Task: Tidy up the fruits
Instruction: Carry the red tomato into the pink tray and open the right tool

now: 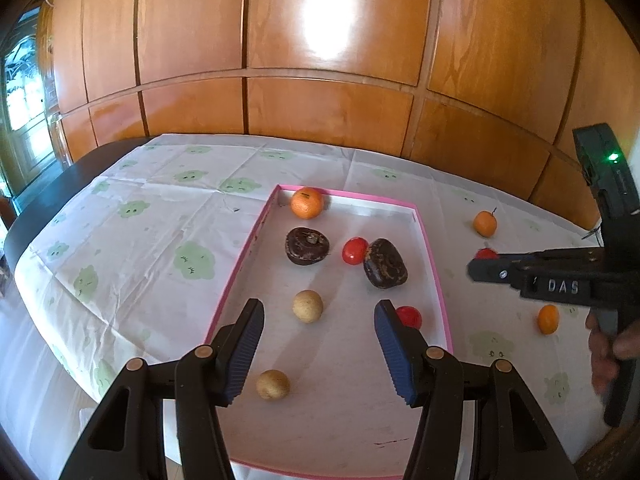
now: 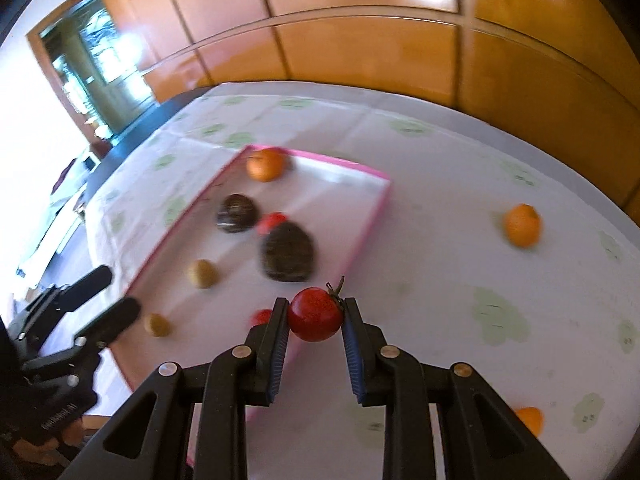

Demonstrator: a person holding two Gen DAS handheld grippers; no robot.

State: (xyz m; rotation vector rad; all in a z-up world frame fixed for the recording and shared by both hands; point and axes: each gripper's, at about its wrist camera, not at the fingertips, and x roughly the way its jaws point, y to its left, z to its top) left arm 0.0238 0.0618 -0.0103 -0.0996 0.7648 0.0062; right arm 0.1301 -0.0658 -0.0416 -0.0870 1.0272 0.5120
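Right now my right gripper (image 2: 315, 314) pinches a red tomato (image 2: 315, 315) above the pink tray's (image 2: 376, 208) near edge. My left gripper (image 1: 319, 344) hangs half-open and empty over the tray, near a tan fruit (image 1: 307, 306).

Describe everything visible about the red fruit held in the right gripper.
The small red tomato is round, glossy and deep red, with a dark green calyx and short stem at its upper right. It is clamped between the ribbed blue pads of the right gripper, one on each side, and is lifted clear of the tablecloth, above the near right edge of the pink-rimmed tray. It looks whole and unbruised.
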